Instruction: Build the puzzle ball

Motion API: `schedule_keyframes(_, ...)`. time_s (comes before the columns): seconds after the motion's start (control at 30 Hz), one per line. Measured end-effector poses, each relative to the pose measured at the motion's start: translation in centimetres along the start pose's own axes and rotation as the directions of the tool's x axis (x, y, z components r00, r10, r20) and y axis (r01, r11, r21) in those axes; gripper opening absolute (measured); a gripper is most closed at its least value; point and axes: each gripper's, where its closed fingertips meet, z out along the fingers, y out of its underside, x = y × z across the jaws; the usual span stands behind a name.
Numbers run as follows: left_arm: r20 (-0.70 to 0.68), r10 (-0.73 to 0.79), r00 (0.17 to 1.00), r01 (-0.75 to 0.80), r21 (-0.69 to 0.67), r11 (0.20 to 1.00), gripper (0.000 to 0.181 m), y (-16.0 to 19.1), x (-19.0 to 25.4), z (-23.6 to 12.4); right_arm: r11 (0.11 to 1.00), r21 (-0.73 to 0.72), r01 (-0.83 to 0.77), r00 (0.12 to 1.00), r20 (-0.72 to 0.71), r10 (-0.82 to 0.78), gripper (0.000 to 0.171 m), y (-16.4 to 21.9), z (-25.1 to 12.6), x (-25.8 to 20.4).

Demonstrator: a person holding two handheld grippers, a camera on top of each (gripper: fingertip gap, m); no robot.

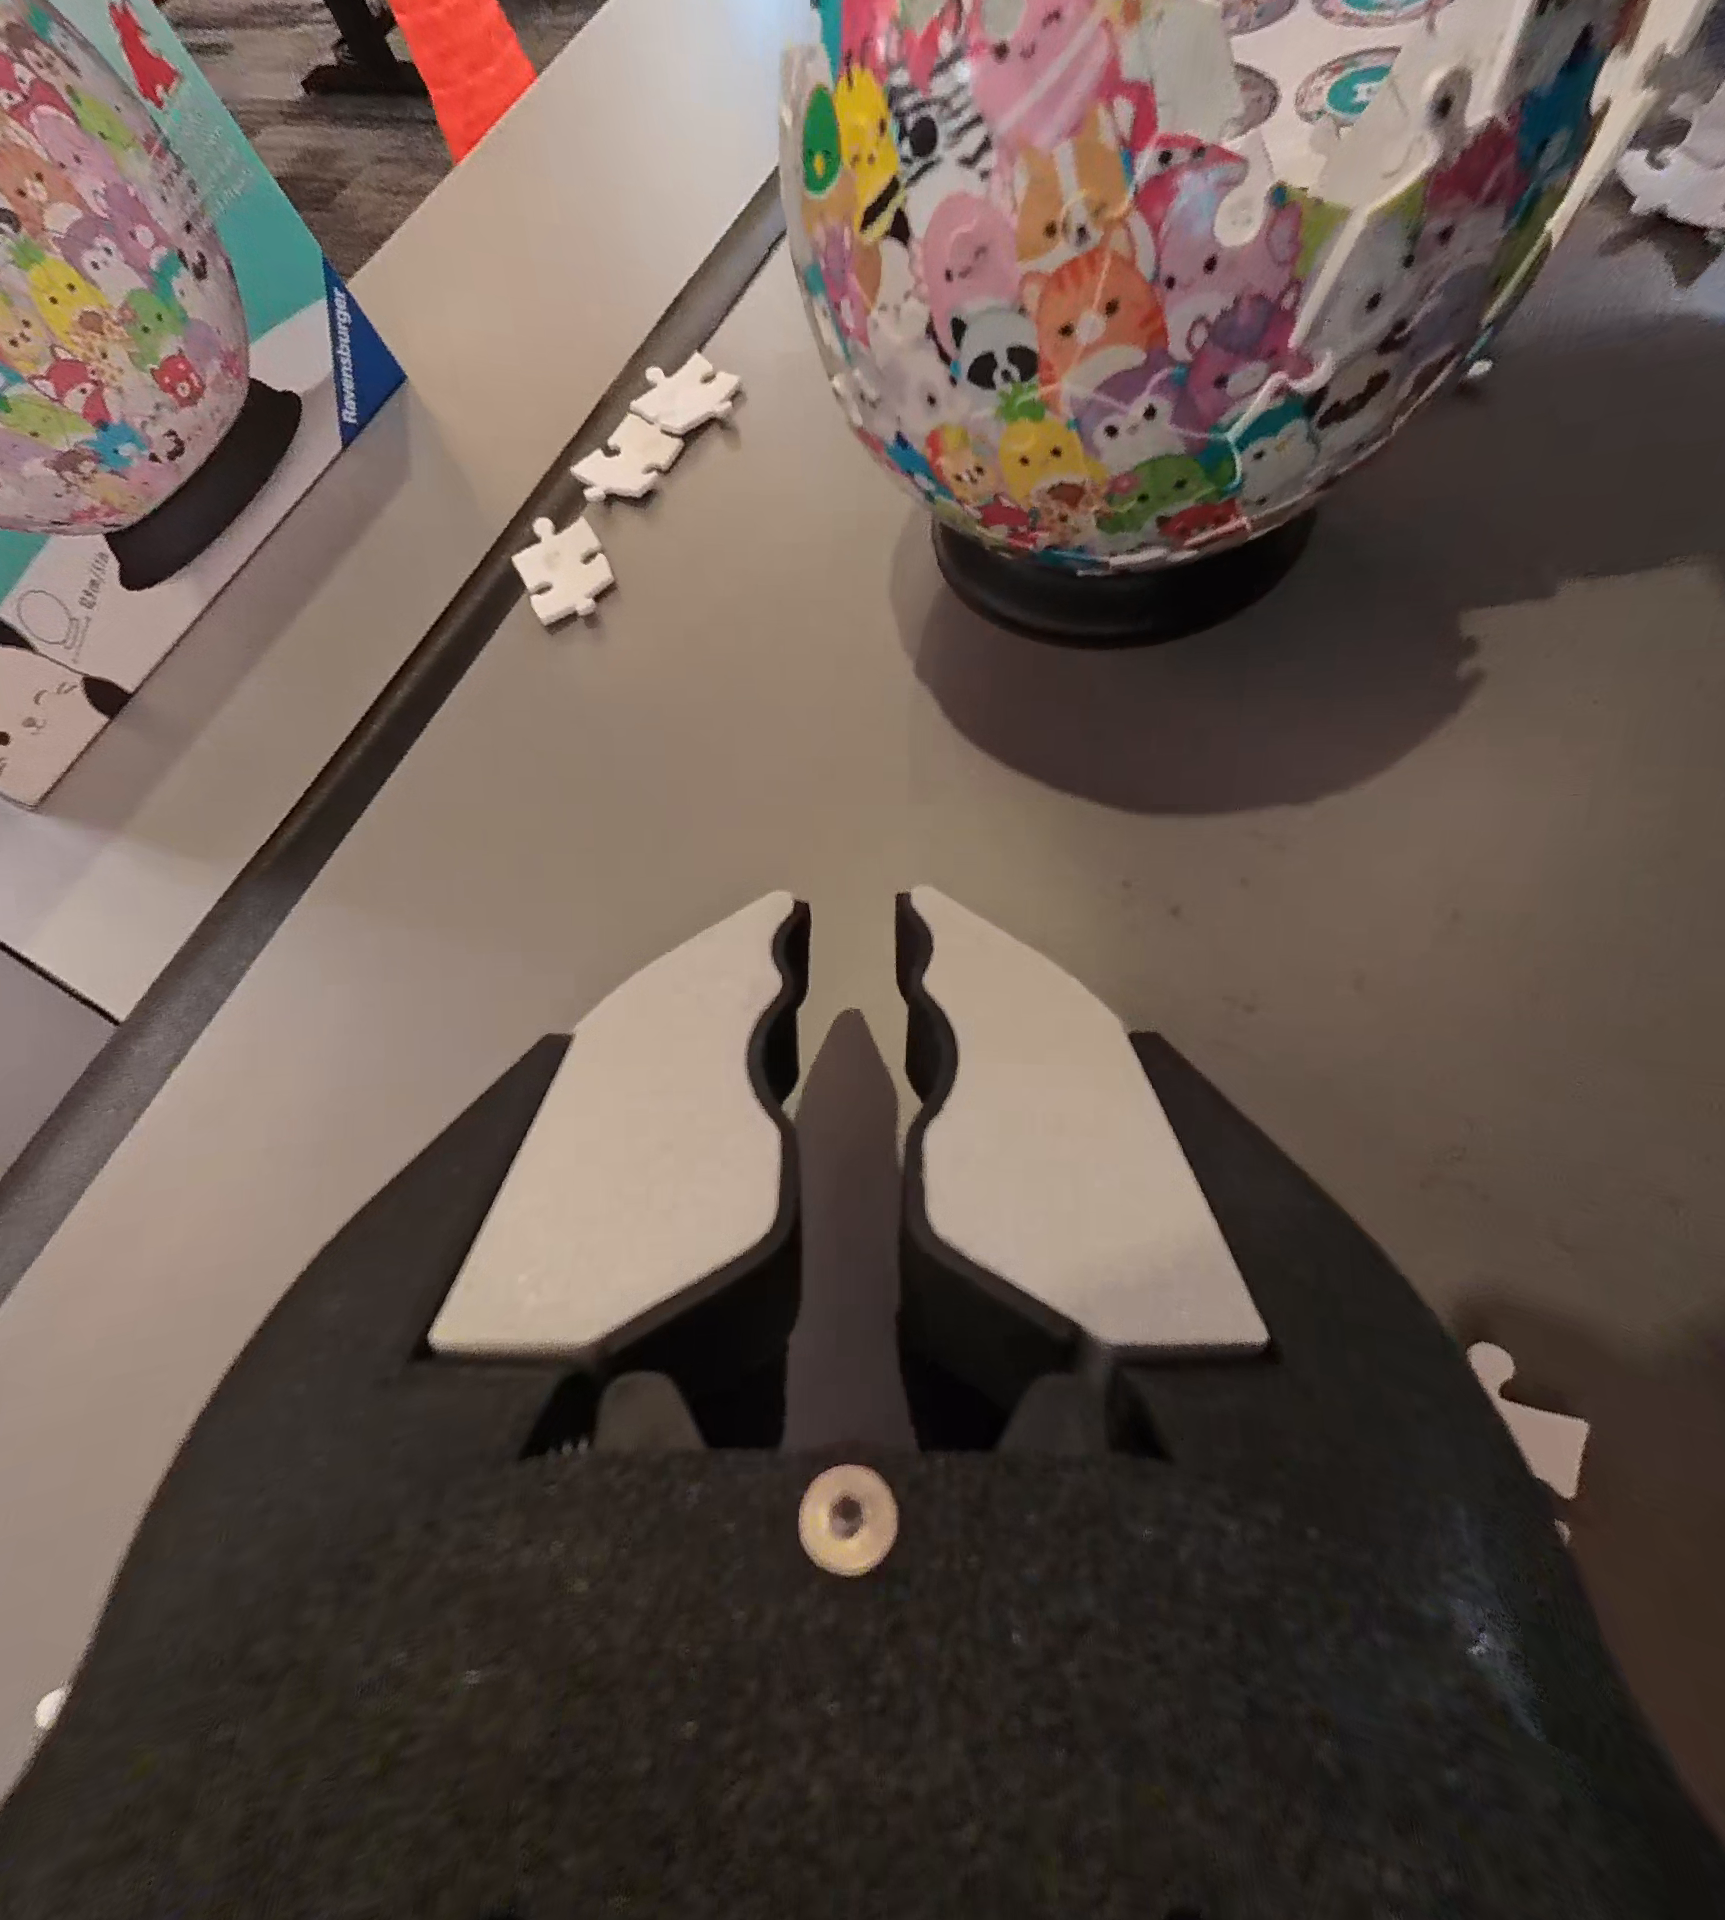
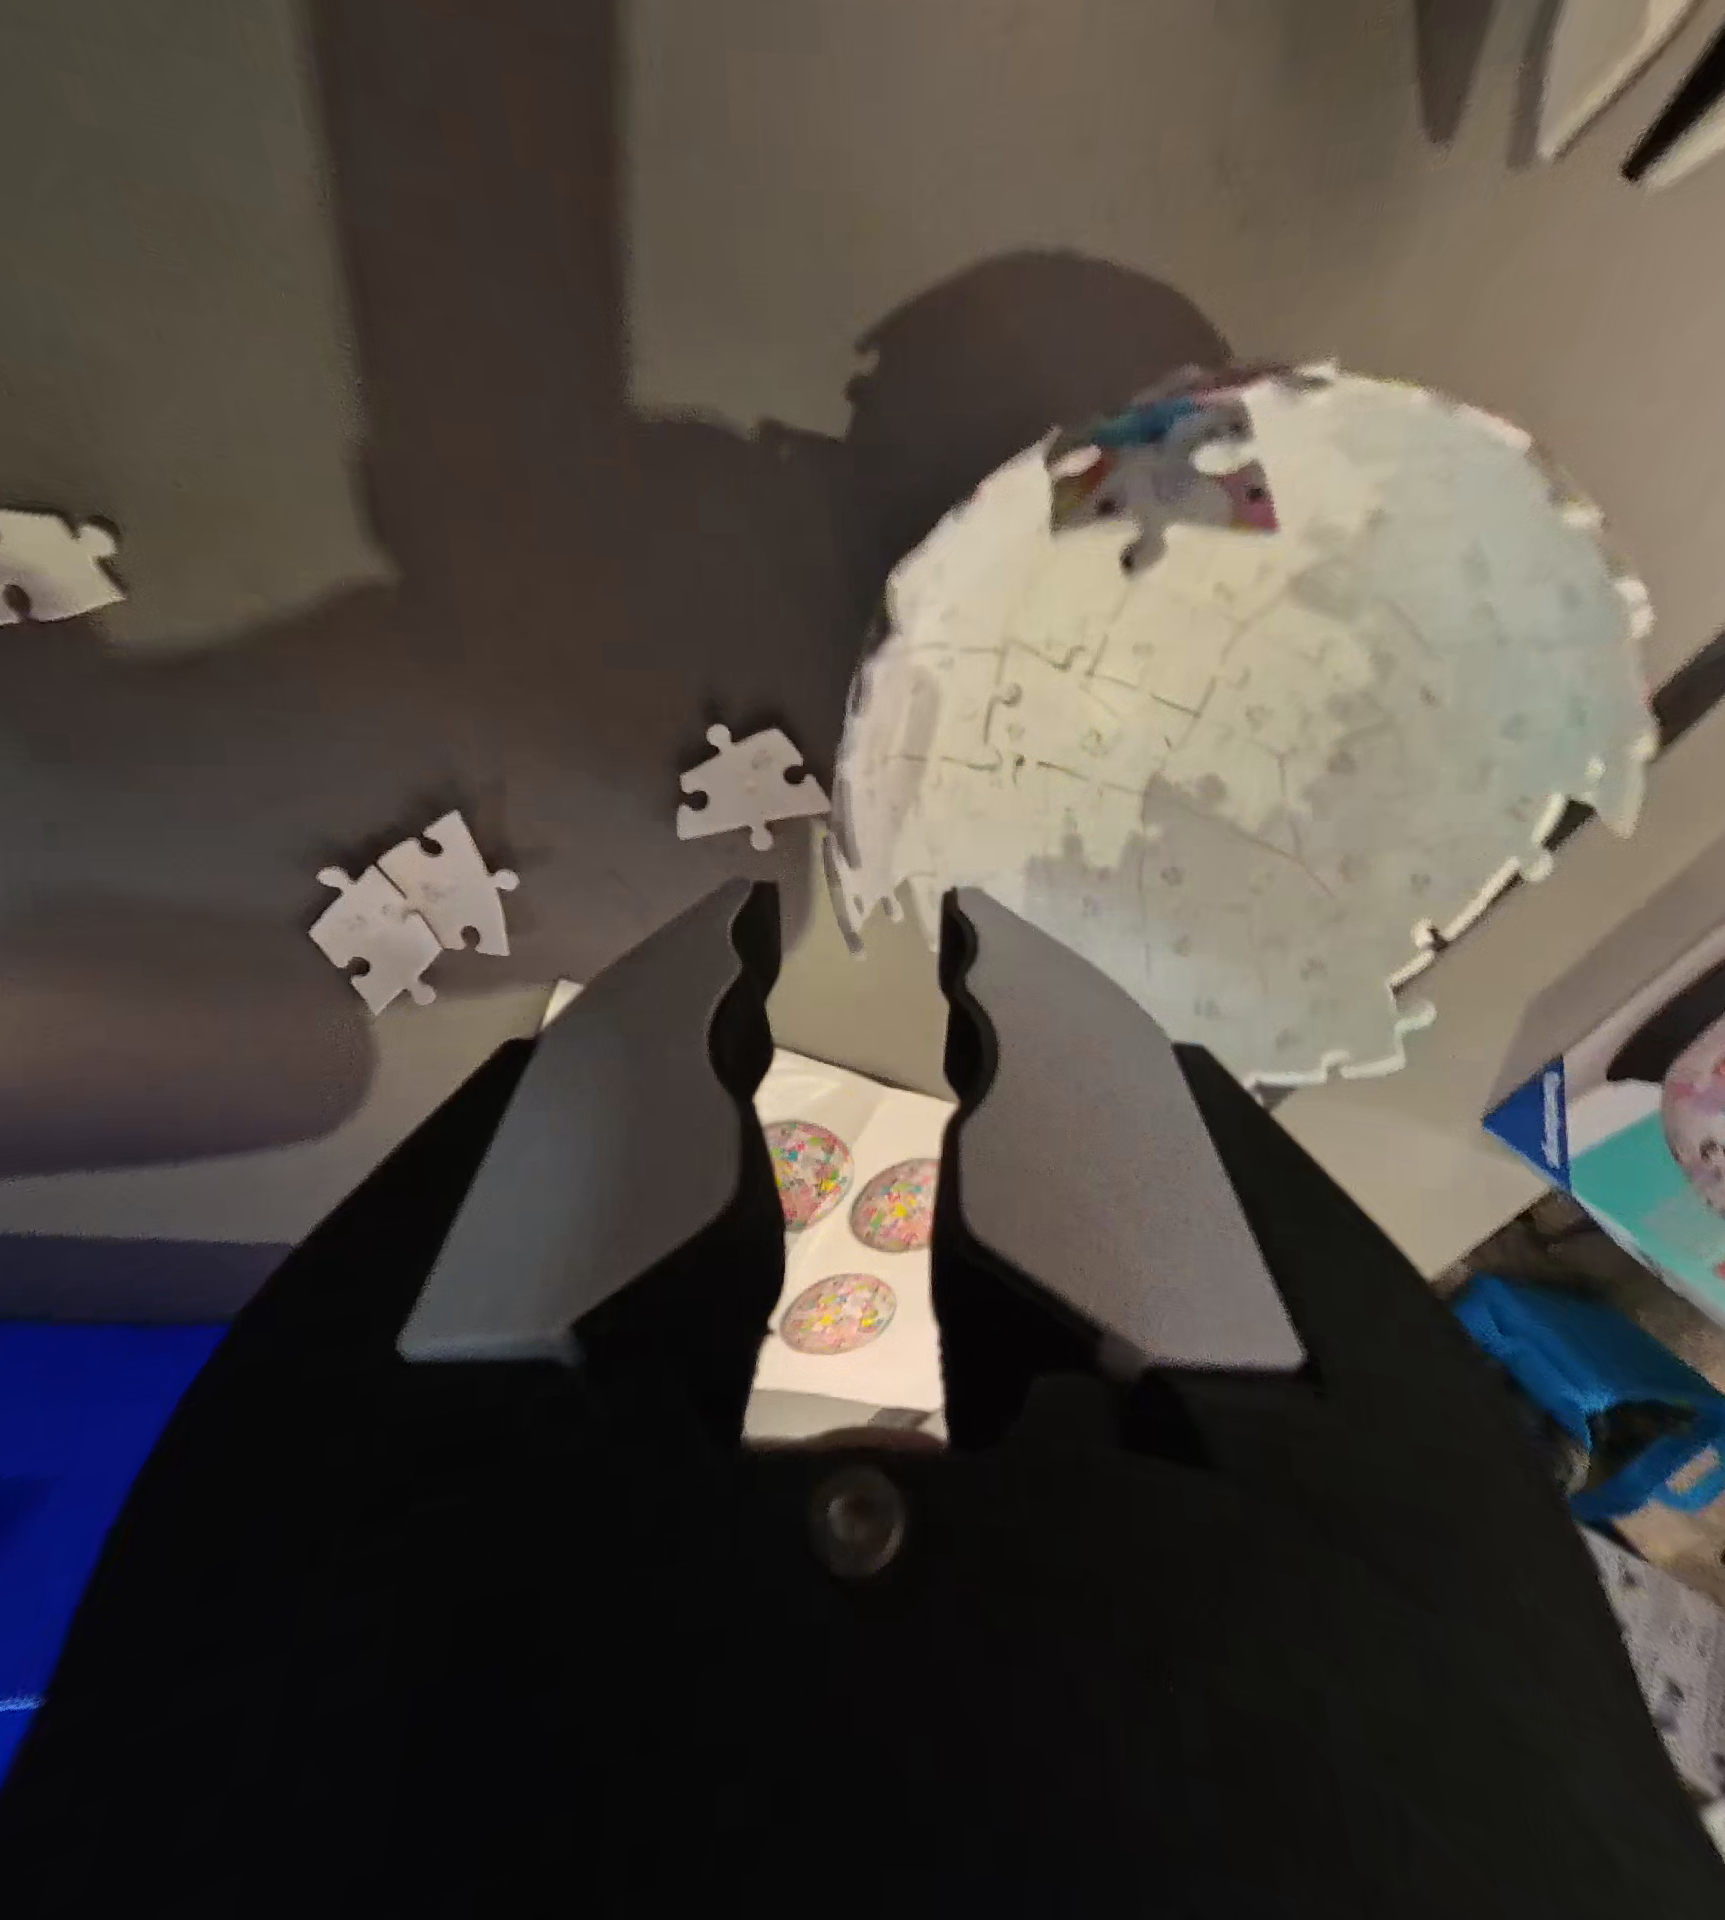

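A: Where does the puzzle ball [image 1: 1149, 270] stand?

B: On a black ring stand [image 1: 1118, 577] on the grey table [image 1: 733, 790], ahead and to the right of the left gripper [image 1: 851, 909]; its top is unfinished, so the right wrist view looks into its white inside [image 2: 1253, 727].

A: And the grippers?

B: The left gripper hangs over bare table, jaws slightly apart, nothing between them; the right gripper [image 2: 858, 902] is released too, jaws apart, its tips just beside the ball's jagged rim, whether touching I cannot tell.

A: Loose pieces?

B: Three white pieces [image 1: 619, 473] lie face down in a row left of the ball; the puzzle box [image 1: 110, 343] stands further left; a printed sheet [image 2: 837, 1226] shows between the right jaws.
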Motion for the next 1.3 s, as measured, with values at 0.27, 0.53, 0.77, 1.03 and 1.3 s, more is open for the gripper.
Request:
schedule_keyframes(0.27,-0.002,0.000,1.000,0.000,-0.006,1.000,0.015,0.1,0.0,0.1,1.000,0.012,-0.016,0.991,0.130,0.014,0.027,-0.4,1.1,-1.1)
schedule_keyframes(0.53,-0.001,0.006,1.000,-0.006,-0.010,1.000,0.015,0.1,0.1,0.1,1.000,0.004,0.000,0.989,0.147,-0.001,0.014,-0.3,1.5,-1.0)
schedule_keyframes(0.77,0.002,0.007,1.000,-0.007,-0.009,1.000,0.015,0.1,0.1,0.1,1.000,-0.003,0.015,0.990,0.138,-0.015,0.005,-0.4,1.7,-0.6)
schedule_keyframes(1.03,0.001,0.005,1.000,-0.005,-0.010,1.000,0.015,0.1,0.1,0.1,1.000,0.000,0.026,0.992,0.127,-0.026,0.004,-0.4,1.9,-0.4)
schedule_keyframes(1.3,0.003,0.005,1.000,-0.005,-0.009,1.000,0.015,0.1,0.1,0.1,1.000,-0.012,0.027,0.994,0.105,-0.026,0.021,-0.4,2.0,-0.3)
